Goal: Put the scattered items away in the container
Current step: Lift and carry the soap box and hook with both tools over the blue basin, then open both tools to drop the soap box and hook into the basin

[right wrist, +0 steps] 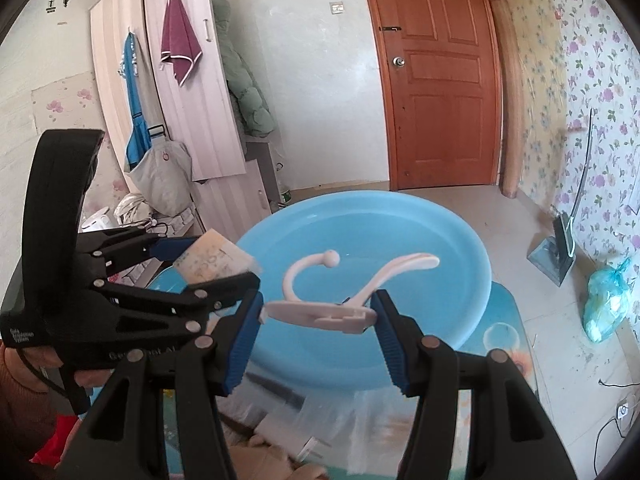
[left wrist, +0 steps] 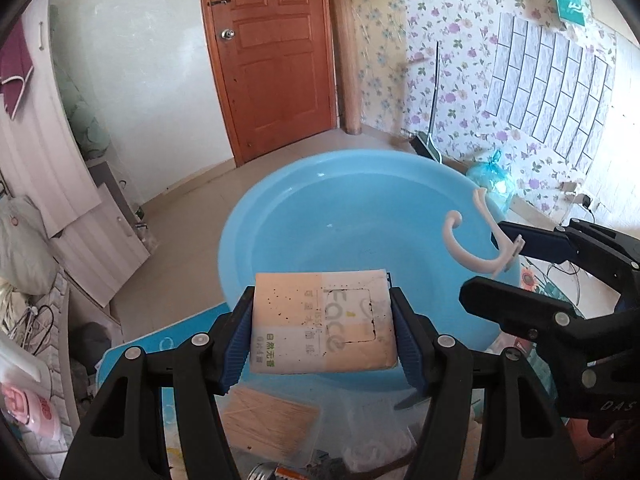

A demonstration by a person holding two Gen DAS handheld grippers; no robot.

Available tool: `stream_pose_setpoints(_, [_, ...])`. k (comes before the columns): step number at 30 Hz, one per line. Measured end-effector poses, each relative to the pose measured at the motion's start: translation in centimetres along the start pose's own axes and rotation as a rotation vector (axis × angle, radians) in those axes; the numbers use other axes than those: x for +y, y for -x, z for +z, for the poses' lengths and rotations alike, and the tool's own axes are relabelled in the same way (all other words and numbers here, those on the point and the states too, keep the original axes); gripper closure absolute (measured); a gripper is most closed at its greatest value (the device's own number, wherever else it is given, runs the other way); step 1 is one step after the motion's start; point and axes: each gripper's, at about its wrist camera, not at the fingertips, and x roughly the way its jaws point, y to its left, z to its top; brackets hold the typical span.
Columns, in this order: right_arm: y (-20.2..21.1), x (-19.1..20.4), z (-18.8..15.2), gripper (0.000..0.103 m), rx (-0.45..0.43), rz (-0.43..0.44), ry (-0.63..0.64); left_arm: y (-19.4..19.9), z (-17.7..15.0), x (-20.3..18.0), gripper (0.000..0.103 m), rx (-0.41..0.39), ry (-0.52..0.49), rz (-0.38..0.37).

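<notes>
A pack of face tissues (left wrist: 323, 322), peach and white with printed text, is clamped between the blue pads of my left gripper (left wrist: 322, 334) above the near rim of a light blue basin (left wrist: 280, 216). The same pack (right wrist: 212, 262) shows in the right wrist view, at the left, held by the left gripper (right wrist: 208, 268). My right gripper (right wrist: 318, 320) is shut on the flat base of a pale pink double hook (right wrist: 320, 312), its curved arms rising over the basin (right wrist: 460, 264). In the left wrist view that hook (left wrist: 472, 240) hangs at the basin's right side.
The basin stands on a table with a blue printed cover (right wrist: 508, 336). A clear bag of toothpicks (left wrist: 268, 420) and other small items lie below the left gripper. A wooden door (left wrist: 276, 52), a wardrobe (right wrist: 180, 92), a dustpan (right wrist: 554, 252) and a blue plastic bag (right wrist: 606, 304) stand on the floor beyond.
</notes>
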Motion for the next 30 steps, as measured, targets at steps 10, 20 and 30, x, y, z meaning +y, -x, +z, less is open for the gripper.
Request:
stream_pose_setpoints(10, [-1.5,-1.7,-0.4,0.048,0.023,-0.006,-0.045,0.1,-0.7,-0.7,0.026,-0.008,-0.022,0.010])
stream_pose_setpoints(20, [-0.4,-0.5,-0.7,0.047,0.042,-0.074,-0.039,2.5,-2.5,-1.0,0.019,-0.040,-0.016,-0.051])
stream_pose_setpoints(30, [2.0,1.4,-1.2,0.047,0.043,-0.107,-0.042,5.1,-3.8,-1.3,0.019,-0.086,-0.009,-0.105])
